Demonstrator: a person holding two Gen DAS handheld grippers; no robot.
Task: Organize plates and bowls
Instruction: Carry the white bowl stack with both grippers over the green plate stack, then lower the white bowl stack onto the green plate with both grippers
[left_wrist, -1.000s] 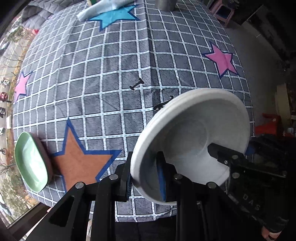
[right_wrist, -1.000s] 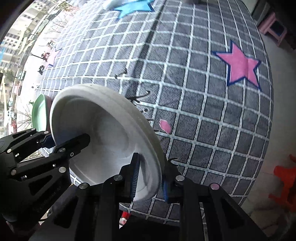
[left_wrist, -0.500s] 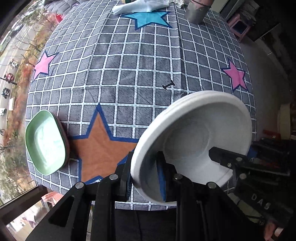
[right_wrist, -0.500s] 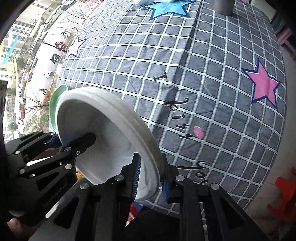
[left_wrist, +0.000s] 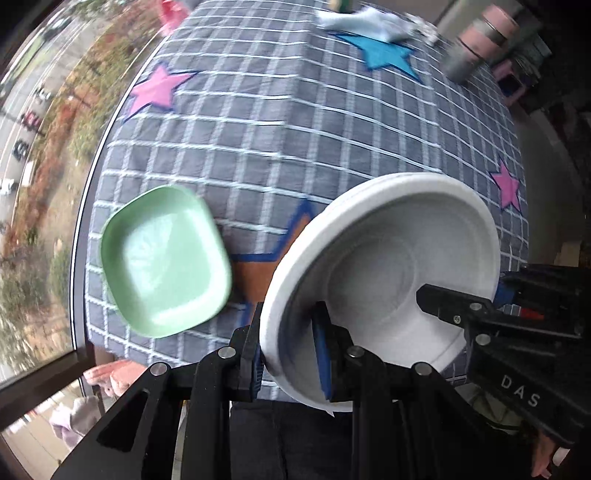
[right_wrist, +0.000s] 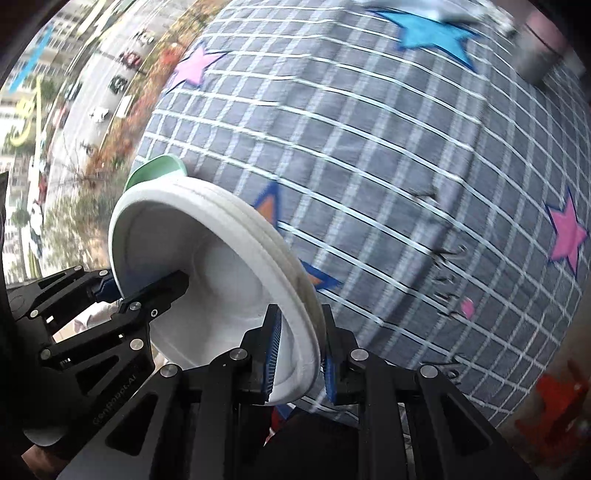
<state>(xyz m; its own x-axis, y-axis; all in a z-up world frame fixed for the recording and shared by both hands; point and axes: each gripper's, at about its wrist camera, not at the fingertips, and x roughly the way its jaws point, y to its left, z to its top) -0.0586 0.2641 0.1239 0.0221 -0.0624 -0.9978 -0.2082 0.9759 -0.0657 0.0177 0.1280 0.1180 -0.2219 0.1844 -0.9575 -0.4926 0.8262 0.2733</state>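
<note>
Left wrist view: the left claw (left_wrist: 290, 345) is clamped on the rim of a round, matte white bowl (left_wrist: 384, 280) held above the checked cloth of the bench (left_wrist: 295, 122), beside a glossy, squarish green plate (left_wrist: 166, 258). Right wrist view: the right claw (right_wrist: 299, 350) pinches the opposite rim of the white bowl (right_wrist: 207, 266), the green plate's (right_wrist: 155, 168) edge peeking behind it.

black angular left tool (left_wrist: 290, 352), silver screws, blue pads (left_wrist: 320, 354), white lettering

A grey checked tablecloth (left_wrist: 295, 122) with pink, blue and orange stars covers the worktop. At its far edge lie a crumpled pale cloth (left_wrist: 364, 20) and a metal flask (left_wrist: 476, 46). A red stool (right_wrist: 550, 406) stands beside the worktop
</note>
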